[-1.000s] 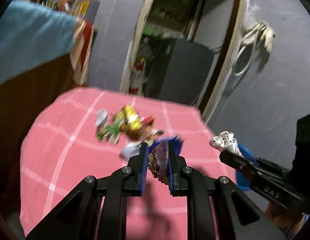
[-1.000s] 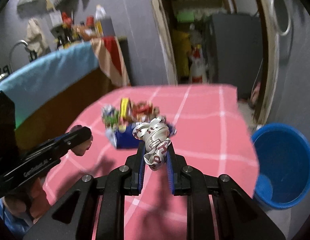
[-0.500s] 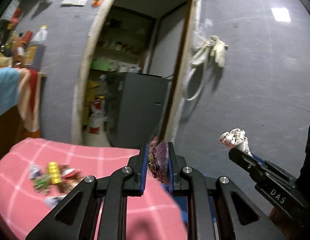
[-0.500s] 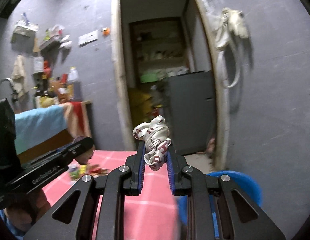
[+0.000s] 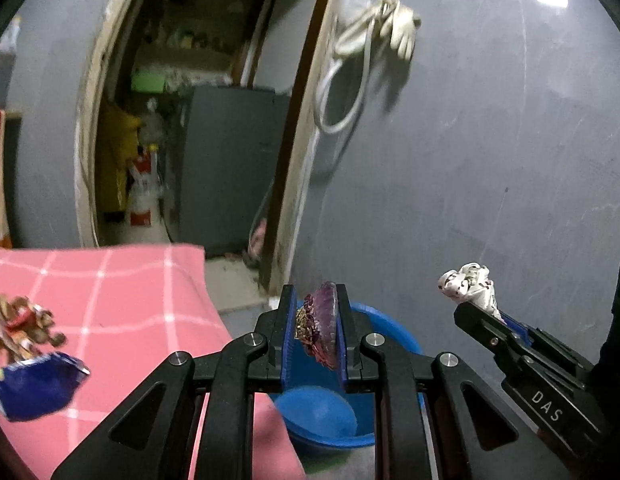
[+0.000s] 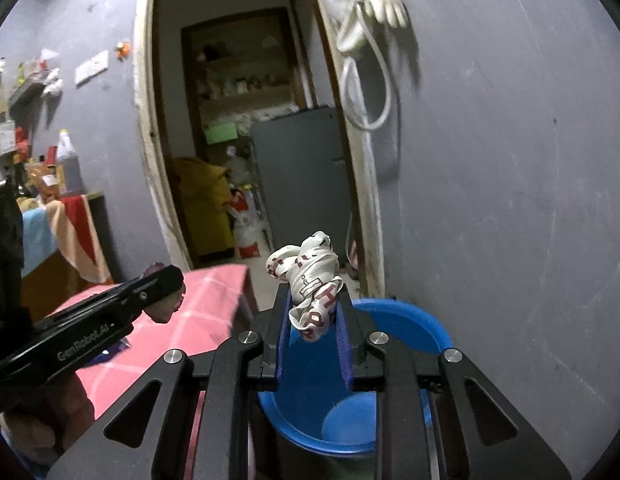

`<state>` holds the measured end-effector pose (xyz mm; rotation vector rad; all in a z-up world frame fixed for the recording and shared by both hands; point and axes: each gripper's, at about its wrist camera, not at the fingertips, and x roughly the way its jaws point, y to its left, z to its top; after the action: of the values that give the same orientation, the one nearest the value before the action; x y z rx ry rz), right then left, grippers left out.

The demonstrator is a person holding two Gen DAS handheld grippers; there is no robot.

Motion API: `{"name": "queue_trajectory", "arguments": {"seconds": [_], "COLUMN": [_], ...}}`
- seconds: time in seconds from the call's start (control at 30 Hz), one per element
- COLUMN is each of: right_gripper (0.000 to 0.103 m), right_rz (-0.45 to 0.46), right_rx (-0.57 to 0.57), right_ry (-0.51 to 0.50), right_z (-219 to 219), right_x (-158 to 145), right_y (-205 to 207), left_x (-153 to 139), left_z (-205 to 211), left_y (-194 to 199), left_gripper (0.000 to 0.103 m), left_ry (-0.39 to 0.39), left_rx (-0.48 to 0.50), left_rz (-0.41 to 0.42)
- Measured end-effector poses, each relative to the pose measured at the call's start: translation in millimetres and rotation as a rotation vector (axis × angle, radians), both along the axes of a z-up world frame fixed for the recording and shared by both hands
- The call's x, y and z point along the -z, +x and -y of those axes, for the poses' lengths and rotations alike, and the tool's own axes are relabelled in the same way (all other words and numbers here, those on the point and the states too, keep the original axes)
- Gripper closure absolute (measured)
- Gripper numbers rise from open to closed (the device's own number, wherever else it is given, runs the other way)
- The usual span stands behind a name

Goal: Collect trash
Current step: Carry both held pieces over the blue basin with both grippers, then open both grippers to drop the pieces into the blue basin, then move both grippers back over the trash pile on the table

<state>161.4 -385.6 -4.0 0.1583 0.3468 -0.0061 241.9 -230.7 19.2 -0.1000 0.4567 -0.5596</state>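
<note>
My left gripper (image 5: 313,304) is shut on a crumpled purple wrapper (image 5: 320,326), held above the near rim of a blue bucket (image 5: 390,328) on the floor. My right gripper (image 6: 312,308) is shut on a crumpled white wrapper with red print (image 6: 310,280), also over the blue bucket (image 6: 406,320). From the left wrist view the right gripper (image 5: 476,308) and its white wrapper (image 5: 466,282) show at the right. The left gripper (image 6: 165,280) shows at the left of the right wrist view. More wrappers (image 5: 21,328) and a blue packet (image 5: 33,388) lie on the pink checked table (image 5: 129,300).
A grey wall (image 5: 490,160) stands right behind the bucket, with white gloves and a hose (image 5: 370,40) hung on it. An open doorway (image 6: 237,140) leads to a grey cabinet (image 6: 305,176). A counter with bottles (image 6: 49,184) is at the far left.
Both grippers have swung right, away from the trash pile on the pink table, and now hang over the blue bucket by the wall. Each still holds its wrapper.
</note>
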Motion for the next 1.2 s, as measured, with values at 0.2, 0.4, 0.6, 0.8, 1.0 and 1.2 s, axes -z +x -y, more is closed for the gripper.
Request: {"name": "queue_trajectory", "arguments": {"seconds": [0.2,0.4,0.6,0.8,1.0,1.2], "right_gripper": [0.083,0.083,0.082,0.073,0.070,0.049], "right_rz": [-0.094,-0.197,-0.252,-0.257,-0.202,-0.110], "right_rx": [0.030,0.046,0.058,0.075,0.086,0.072], "right_ry": [0.045,0.089,0.126,0.143,0.124,0.091], "right_z": [16,24,32,38,36,23], "right_x": [26,48,60,59,42,14], "right_y": [15,29,34,35,22,10], "left_x": [38,66,83,76,58,31], "left_z": [16,29,31,24,7,-27], "left_y": [21,39,48,50,38,17], "left_gripper": [0.089,0.089,0.080,0.067,0.049,0.027], "left_ry": [0.056,0.103,0.106,0.092,0.073,0.055], "left_rx": [0.025,0.051,0.048,0.030,-0.011,-0.078], "left_rz": [-0.135,-0.245,-0.310,-0.305,-0.256,-0.146]}}
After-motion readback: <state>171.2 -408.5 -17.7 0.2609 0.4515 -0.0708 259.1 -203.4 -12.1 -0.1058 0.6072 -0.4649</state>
